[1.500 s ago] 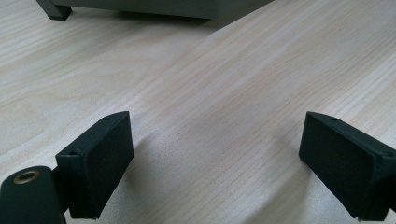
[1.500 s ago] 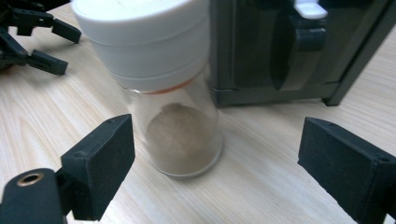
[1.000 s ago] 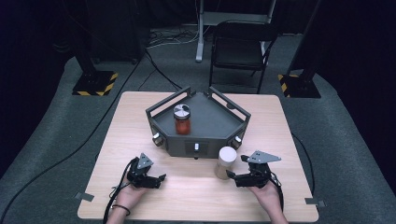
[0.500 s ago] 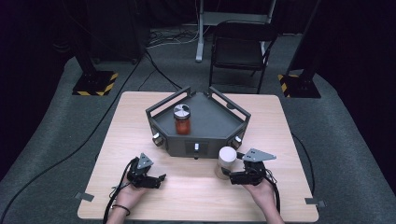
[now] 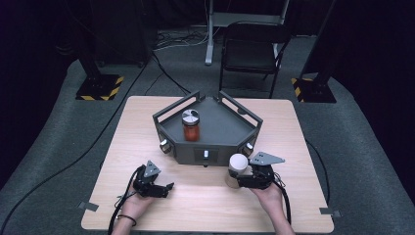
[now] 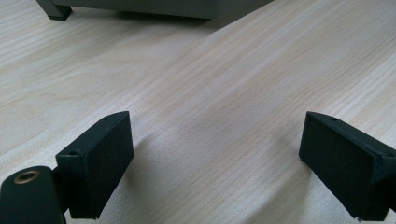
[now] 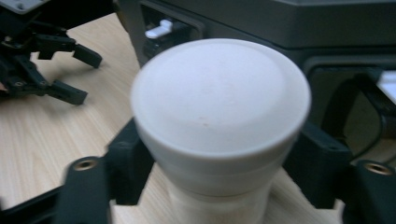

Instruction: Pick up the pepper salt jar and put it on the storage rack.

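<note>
Jar (image 5: 191, 125) on tray (image 5: 222, 126), bottle (image 5: 237, 170) before tray, on table (image 5: 205, 205)

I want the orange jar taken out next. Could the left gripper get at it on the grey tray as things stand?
Probably yes. The left gripper is open and empty, and the orange jar stands alone on the grey tray, though it must clear the raised rim.

Matt white lid (image 7: 219, 102) over pale grained wood table (image 5: 147, 127).
</note>
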Motion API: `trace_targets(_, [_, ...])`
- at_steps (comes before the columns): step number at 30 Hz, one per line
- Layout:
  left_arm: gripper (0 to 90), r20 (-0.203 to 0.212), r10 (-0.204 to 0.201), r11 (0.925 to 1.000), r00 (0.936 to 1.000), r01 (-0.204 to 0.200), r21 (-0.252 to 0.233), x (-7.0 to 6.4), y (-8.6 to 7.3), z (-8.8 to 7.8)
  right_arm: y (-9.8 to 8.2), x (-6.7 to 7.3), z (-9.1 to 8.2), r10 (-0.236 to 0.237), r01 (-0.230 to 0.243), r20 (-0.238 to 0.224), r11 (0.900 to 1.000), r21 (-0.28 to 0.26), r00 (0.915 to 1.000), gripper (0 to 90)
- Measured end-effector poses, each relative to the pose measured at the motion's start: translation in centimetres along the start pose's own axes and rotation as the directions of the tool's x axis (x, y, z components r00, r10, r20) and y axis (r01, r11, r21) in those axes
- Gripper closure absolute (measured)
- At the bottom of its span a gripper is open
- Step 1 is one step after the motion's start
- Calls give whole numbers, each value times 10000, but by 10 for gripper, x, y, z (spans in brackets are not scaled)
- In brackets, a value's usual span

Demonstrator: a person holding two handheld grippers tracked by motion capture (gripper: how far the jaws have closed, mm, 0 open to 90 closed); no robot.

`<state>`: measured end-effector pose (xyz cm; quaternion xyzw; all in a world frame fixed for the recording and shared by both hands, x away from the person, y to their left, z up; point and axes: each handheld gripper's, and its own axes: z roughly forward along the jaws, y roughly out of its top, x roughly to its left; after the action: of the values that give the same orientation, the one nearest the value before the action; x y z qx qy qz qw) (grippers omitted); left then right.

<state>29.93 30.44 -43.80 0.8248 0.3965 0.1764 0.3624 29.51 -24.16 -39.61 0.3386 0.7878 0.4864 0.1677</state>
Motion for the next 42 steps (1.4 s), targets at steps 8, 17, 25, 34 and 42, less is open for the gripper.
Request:
trace_targets(8, [94, -1, -4, 10000, 10000, 4, -1, 0, 0, 0, 8, 11, 0, -342, 334, 336, 9991, 257, 9988, 332])
trace_targets(17, [94, 2, -18, 10000, 10000, 18, -3, 0, 0, 0, 13, 14, -4, -449, 443, 237, 9987, 243, 9987, 332])
trace_targets(25, [94, 0, -8, 10000, 10000, 8, -3, 0, 0, 0, 26, 15, -12, -670, 668, 53, 9974, 284, 9977, 332])
trace_targets(34, [94, 0, -7, 10000, 10000, 7, -1, 0, 0, 0, 39, 18, -23, -835, 836, -135, 9965, 21, 9964, 333])
trace_targets(42, [94, -1, -3, 10000, 10000, 3, -1, 0, 0, 0, 47, 17, -32, -828, 824, -159, 9964, -197, 9964, 333])
